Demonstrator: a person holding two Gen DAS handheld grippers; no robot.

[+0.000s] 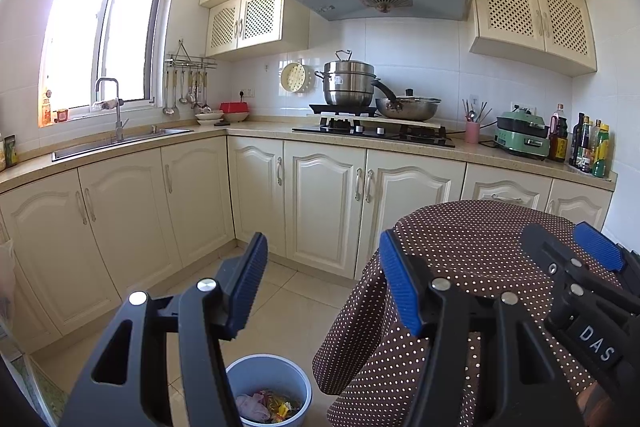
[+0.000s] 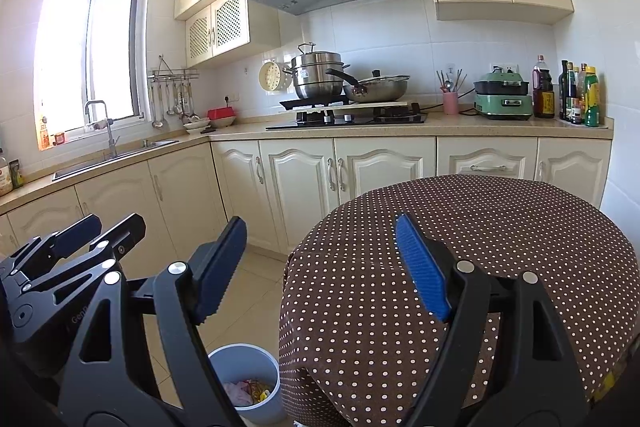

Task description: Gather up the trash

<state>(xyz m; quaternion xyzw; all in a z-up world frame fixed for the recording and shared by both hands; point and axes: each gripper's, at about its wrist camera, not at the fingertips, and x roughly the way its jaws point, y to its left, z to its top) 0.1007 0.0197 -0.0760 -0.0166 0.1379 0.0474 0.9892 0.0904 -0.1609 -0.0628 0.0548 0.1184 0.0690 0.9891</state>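
Observation:
A light blue trash bin [image 1: 269, 379] stands on the tiled floor beside a round table [image 1: 480, 239] covered in a brown polka-dot cloth. The bin holds crumpled pink paper and colourful wrappers [image 1: 268, 405]. It also shows in the right wrist view [image 2: 244, 379]. My left gripper [image 1: 324, 279] is open and empty, held above the bin and the table's left edge. My right gripper [image 2: 320, 267] is open and empty over the table's left part. The right gripper shows at the right of the left wrist view [image 1: 576, 267]. The left gripper shows at the left of the right wrist view [image 2: 80, 235].
Cream cabinets [image 1: 324, 207] run along the back and left under a counter. A sink with tap [image 1: 116, 139] is at left, a stove with pots [image 1: 372, 131] in the middle, a green appliance [image 1: 522, 139] and bottles [image 1: 588, 147] at right.

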